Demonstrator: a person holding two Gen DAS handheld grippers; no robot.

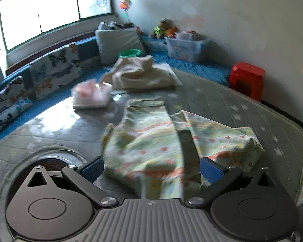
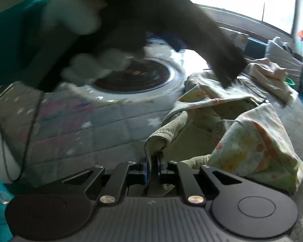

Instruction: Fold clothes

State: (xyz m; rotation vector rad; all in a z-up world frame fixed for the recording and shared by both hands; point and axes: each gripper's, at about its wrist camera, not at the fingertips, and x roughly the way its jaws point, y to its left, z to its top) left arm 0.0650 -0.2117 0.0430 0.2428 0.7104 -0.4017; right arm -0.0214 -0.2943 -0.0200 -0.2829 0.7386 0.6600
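Two grippers work over one printed garment (image 1: 151, 137) spread on a grey quilted mat (image 1: 242, 109) with pale stars. Left gripper (image 1: 151, 169): jaws stand wide apart, blue pads either side of the cloth, not pressing it; the fabric lies between and beyond them. Right gripper (image 2: 151, 165): jaws pressed together, pinching a ribbed cuff or hem of the same garment (image 2: 242, 137), which rises from the pads and drapes away to the right in loose folds. Right-wrist view also shows the dark left gripper unit (image 2: 228, 74) reaching down onto the far edge of the cloth; heavy blur there, contact not certain. Farther back on the mat, left-wrist view: a cream garment (image 1: 139, 74) in a heap, a small pink folded stack (image 1: 91, 96), a green bowl (image 1: 130, 52). Along the wall: butterfly-print cushions (image 1: 54, 68), a clear storage bin (image 1: 186, 47), a red stool (image 1: 247, 78). A round metal-rimmed plate (image 2: 135, 76) sits in the mat near the person's side.
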